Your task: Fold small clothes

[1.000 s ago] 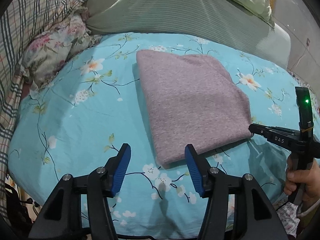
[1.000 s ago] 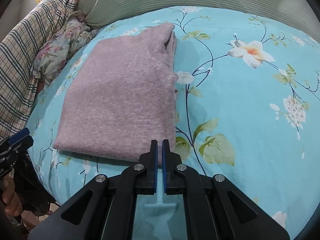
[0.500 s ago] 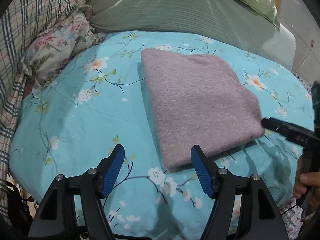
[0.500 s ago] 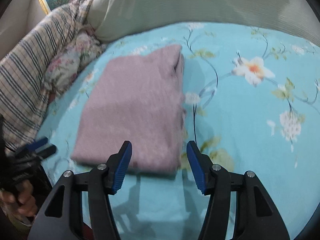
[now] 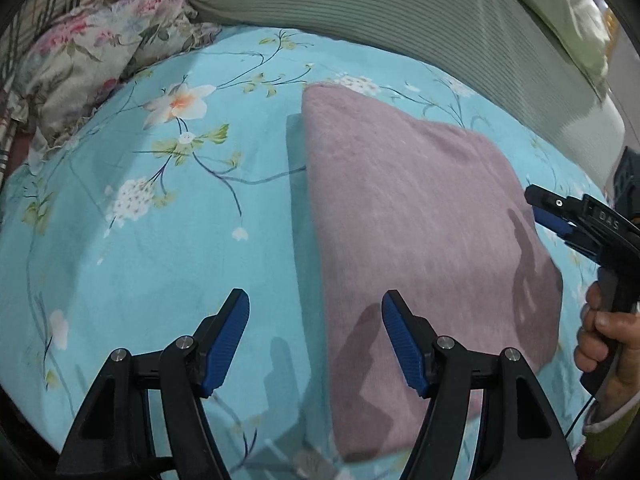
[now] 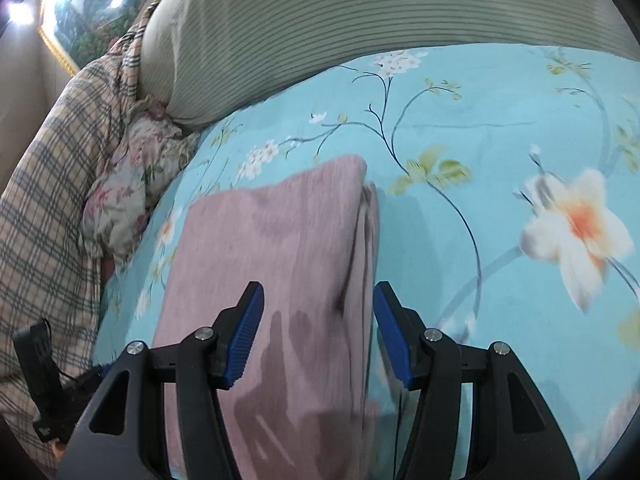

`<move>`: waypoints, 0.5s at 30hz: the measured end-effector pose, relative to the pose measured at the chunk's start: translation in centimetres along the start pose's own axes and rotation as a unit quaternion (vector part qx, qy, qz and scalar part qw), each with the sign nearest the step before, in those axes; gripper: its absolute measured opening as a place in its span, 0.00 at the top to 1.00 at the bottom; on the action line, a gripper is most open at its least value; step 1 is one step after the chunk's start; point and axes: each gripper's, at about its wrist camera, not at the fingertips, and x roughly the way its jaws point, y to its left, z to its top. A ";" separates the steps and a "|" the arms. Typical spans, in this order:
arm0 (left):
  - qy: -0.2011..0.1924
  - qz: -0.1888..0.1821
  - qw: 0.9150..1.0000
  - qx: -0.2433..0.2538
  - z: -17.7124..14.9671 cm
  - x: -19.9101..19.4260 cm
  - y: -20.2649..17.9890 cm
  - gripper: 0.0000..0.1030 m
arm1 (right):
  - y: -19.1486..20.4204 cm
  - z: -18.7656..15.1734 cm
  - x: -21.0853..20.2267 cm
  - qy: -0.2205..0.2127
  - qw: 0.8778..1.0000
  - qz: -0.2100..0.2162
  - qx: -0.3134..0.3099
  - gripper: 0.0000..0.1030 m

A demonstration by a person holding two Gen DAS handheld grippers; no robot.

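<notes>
We are reading only one marking: the white letters "DAS" on the black body of the right tool [image 5: 560, 216], near the bed's right edge.

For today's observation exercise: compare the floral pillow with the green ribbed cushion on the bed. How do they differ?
The floral pillow carries a pink flower print with a frilled edge; the green ribbed cushion is plain with fine ridges. The pillow looks smaller and crumpled, the cushion long and smooth. The pillow sits at the left, the cushion along the back. Both rest on the blue sheet.
</notes>
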 end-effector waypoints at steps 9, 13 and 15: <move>-0.002 -0.009 1.000 -0.022 3.0 2.0 0.4 0.31 | -0.2 2.6 0.8 -0.044 0.998 0.038 -0.020 0.89; 0.001 0.000 1.000 -0.006 3.1 3.0 -0.1 0.30 | -1.4 1.3 1.9 -0.038 0.999 0.002 -0.007 0.89; 0.006 0.002 1.000 -0.008 3.1 3.7 -0.1 0.30 | -2.6 0.7 3.8 -0.014 1.000 -0.020 0.007 0.89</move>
